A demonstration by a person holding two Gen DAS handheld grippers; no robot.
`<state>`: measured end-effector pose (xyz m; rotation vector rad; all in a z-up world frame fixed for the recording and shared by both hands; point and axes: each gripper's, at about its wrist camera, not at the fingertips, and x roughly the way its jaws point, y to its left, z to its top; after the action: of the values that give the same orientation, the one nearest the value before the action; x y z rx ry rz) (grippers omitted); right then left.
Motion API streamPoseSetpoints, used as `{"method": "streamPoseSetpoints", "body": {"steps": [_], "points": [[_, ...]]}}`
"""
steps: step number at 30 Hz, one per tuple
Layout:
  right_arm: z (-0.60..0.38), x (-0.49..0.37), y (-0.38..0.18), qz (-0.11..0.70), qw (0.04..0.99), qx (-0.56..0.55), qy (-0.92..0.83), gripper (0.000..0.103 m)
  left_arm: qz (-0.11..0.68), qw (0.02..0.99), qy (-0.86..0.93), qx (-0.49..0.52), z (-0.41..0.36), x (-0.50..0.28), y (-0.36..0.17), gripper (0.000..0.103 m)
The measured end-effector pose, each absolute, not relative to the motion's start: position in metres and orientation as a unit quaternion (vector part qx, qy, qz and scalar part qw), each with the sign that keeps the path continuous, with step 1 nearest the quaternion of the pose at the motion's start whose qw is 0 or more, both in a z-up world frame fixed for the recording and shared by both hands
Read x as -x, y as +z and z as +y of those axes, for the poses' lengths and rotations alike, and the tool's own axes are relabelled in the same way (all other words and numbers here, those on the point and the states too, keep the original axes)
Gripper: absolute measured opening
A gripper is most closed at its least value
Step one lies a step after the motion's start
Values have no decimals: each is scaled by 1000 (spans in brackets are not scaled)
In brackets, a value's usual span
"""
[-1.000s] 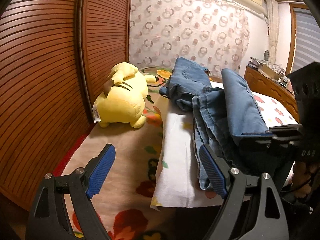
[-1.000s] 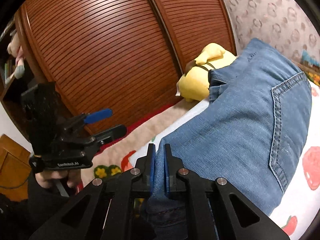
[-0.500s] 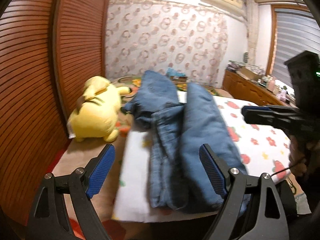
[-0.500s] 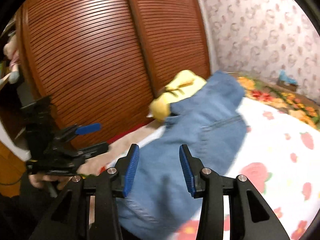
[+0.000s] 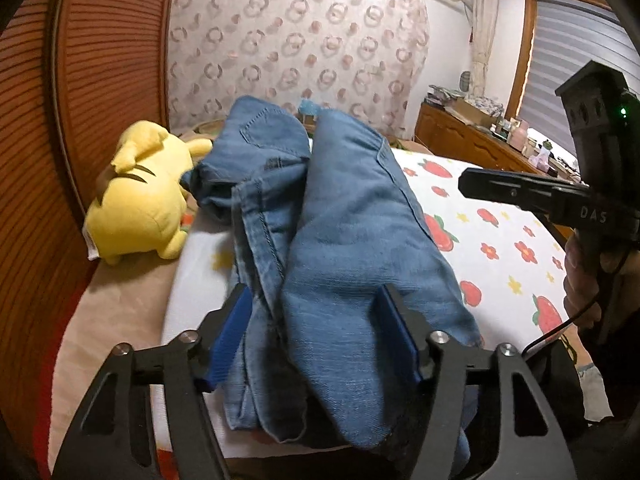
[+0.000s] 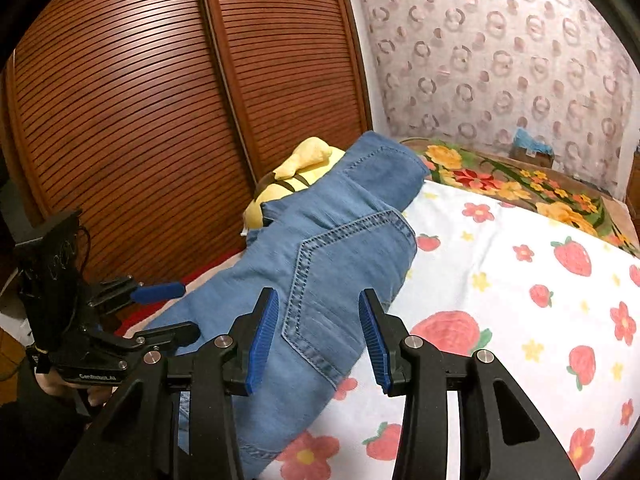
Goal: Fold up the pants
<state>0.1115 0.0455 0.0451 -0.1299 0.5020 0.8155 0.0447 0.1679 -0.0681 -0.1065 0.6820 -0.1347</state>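
Observation:
The blue denim pants (image 5: pixel 344 232) lie folded lengthwise on the bed, one leg stacked over the other; the back pocket shows in the right wrist view (image 6: pixel 336 256). My left gripper (image 5: pixel 316 336) is open and straddles the near end of the pants, fingers on either side. My right gripper (image 6: pixel 316 332) is open and empty, just above the pocket area. The right gripper also shows in the left wrist view (image 5: pixel 532 196), held over the sheet to the right. The left gripper shows in the right wrist view (image 6: pixel 160 312) at the left.
A yellow plush toy (image 5: pixel 140 200) lies left of the pants, against the slatted wooden wardrobe doors (image 6: pixel 140 100). The white strawberry-print sheet (image 6: pixel 520 300) covers the bed. A wooden dresser (image 5: pixel 472 140) with clutter stands at the far right.
My right gripper let go of the pants leg, which dropped onto the stack, and drew back open. My left gripper moved in and now straddles the near end of the pants.

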Motion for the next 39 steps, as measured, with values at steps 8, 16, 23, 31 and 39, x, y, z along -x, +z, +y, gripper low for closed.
{"method": "streamPoseSetpoints", "body": {"steps": [8,16,23,31,39], "points": [[45,-119,37,250,883,61,392,44,339,936,-83,55,166,-47,-69,48],[34,-122,37,251,884,59,389,44,312,943,-103,48,157,-31,-54,7],[41,-127,41,240,887,68,388,44,290,951,-103,26,149,-8,-35,4],[49,-133,40,231,882,72,404,44,312,947,-48,53,185,-1,-58,4],[74,-164,25,258,874,94,400,55,346,937,-22,51,197,-13,-96,4]]}}
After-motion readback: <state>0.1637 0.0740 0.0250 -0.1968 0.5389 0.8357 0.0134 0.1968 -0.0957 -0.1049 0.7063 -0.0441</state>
